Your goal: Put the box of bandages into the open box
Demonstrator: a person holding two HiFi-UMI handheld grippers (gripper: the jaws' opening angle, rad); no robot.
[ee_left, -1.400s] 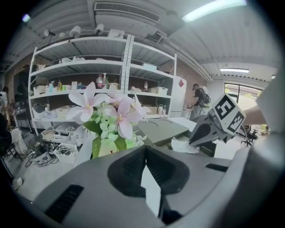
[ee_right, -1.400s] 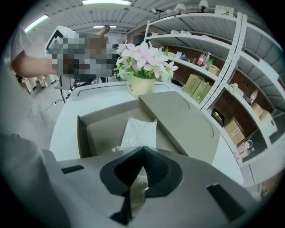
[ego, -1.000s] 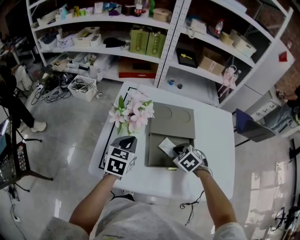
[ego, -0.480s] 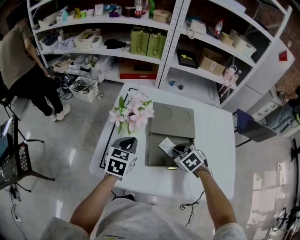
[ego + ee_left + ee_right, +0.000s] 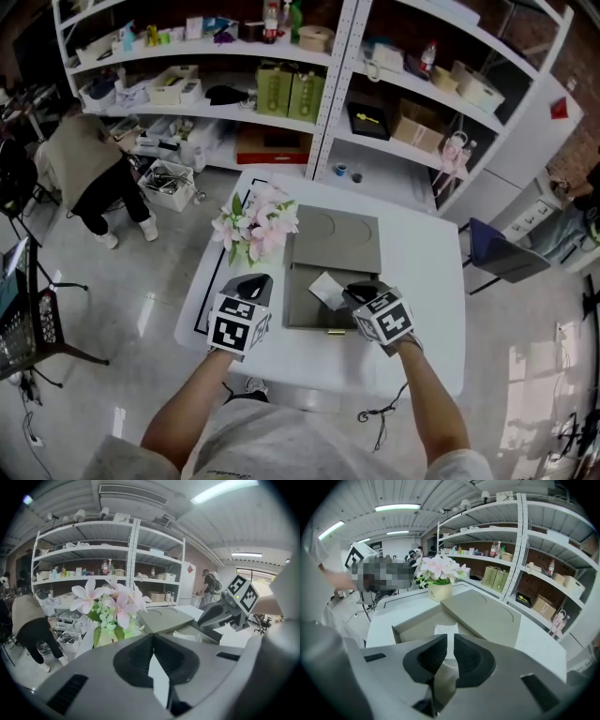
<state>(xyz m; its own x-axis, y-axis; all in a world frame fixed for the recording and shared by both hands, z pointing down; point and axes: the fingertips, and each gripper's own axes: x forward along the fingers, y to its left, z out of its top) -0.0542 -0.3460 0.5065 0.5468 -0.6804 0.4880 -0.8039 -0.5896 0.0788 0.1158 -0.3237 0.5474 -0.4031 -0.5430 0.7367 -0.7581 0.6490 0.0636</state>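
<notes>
As right tool [image 5: 449, 649] grips it, bandage box [image 5: 325, 289] inside open box [image 5: 302, 317]

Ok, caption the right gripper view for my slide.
Right gripper holding the white box of bandages over the open grey box, its lid laid back beside pink flowers.

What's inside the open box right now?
Only the white box of bandages, clamped in the right gripper, shows inside the open box; the rest of its floor is bare. Whatever lies beneath the bandages and gripper is covered.
</notes>
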